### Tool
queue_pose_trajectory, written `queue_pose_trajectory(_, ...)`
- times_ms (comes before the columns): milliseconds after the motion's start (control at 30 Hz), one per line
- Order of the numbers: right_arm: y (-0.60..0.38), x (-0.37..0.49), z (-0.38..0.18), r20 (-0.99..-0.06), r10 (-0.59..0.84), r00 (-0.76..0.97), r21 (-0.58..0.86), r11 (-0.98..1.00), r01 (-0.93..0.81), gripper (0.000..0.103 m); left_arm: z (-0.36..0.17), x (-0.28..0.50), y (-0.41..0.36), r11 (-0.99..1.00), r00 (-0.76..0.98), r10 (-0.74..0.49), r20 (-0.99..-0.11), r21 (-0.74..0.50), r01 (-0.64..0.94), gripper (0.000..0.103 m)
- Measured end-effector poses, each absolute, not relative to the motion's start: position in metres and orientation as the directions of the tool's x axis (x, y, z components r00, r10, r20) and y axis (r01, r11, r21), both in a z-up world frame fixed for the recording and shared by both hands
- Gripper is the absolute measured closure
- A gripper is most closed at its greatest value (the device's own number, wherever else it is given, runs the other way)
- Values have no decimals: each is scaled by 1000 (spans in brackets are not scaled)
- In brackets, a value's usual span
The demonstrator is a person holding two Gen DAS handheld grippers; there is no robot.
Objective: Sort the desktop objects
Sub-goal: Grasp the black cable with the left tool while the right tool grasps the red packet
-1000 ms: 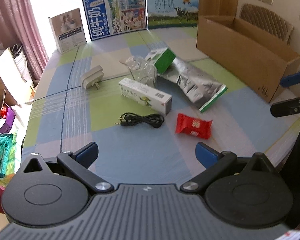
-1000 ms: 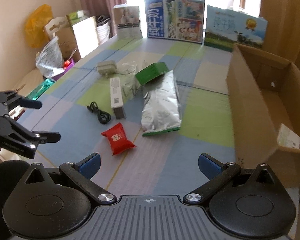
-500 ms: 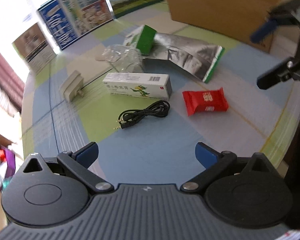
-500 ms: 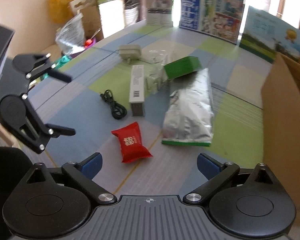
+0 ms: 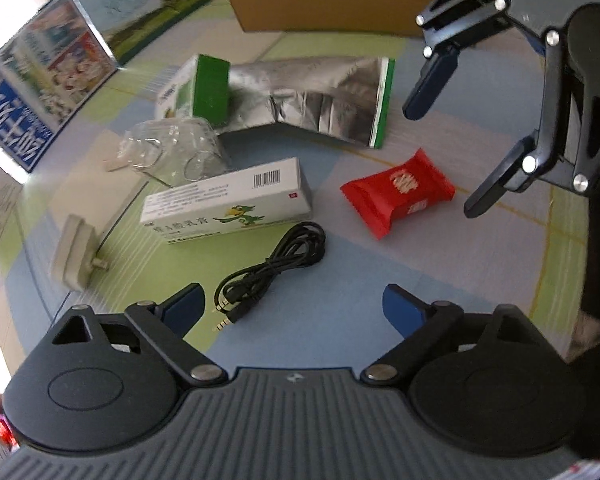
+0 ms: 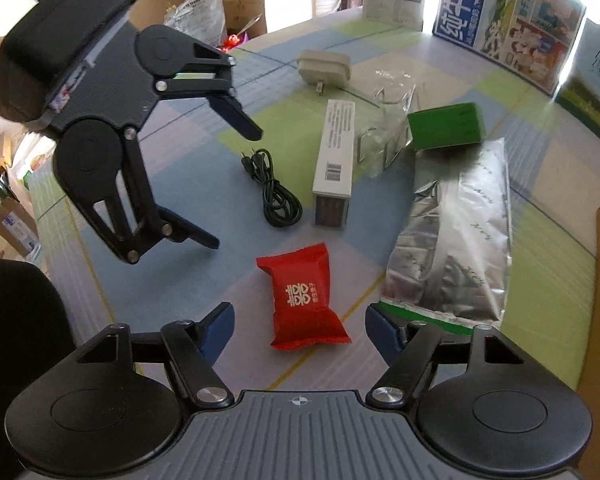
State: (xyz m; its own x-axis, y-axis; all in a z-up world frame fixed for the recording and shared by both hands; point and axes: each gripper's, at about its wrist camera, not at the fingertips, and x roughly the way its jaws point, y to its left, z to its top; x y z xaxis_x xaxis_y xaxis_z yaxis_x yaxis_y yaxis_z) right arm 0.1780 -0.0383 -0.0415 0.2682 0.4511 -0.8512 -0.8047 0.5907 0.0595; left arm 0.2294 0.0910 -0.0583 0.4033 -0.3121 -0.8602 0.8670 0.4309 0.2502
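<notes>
Right tongs (image 6: 299,330) spread but just been closing, red snack packet (image 6: 302,293) lying between their tips untouched on the table (image 6: 204,284); left tongs (image 5: 292,308) also narrowing, black cable (image 5: 274,268) just ahead, silver bag (image 6: 456,236) farther.

A checked blue-and-green tablecloth (image 6: 188,152) covers the table. Ahead of the right gripper's fingers lie a red snack packet (image 6: 304,296), black audio cable (image 6: 276,192), white ointment box (image 6: 334,164), silver foil bag (image 6: 456,232) and white plug adapter (image 6: 324,68).
</notes>
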Motion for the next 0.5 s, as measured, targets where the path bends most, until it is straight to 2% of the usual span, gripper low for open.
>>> queue_pose_trajectory(133, -36, 183, -47, -859, 449, 247, 66, 574, -816, 37, -65, 242, 90, 379, 364, -329, -871, 232, 896, 15)
queue_pose_trajectory(333, -32, 193, -52, -865, 445, 232, 78, 577, -813, 44, -67, 260, 87, 326, 286, -371, -884, 164, 931, 29)
queue_pose_trajectory(500, -26, 194, -56, -870, 439, 224, 79, 572, -816, 49, -67, 277, 85, 358, 213, -352, -911, 80, 930, 35)
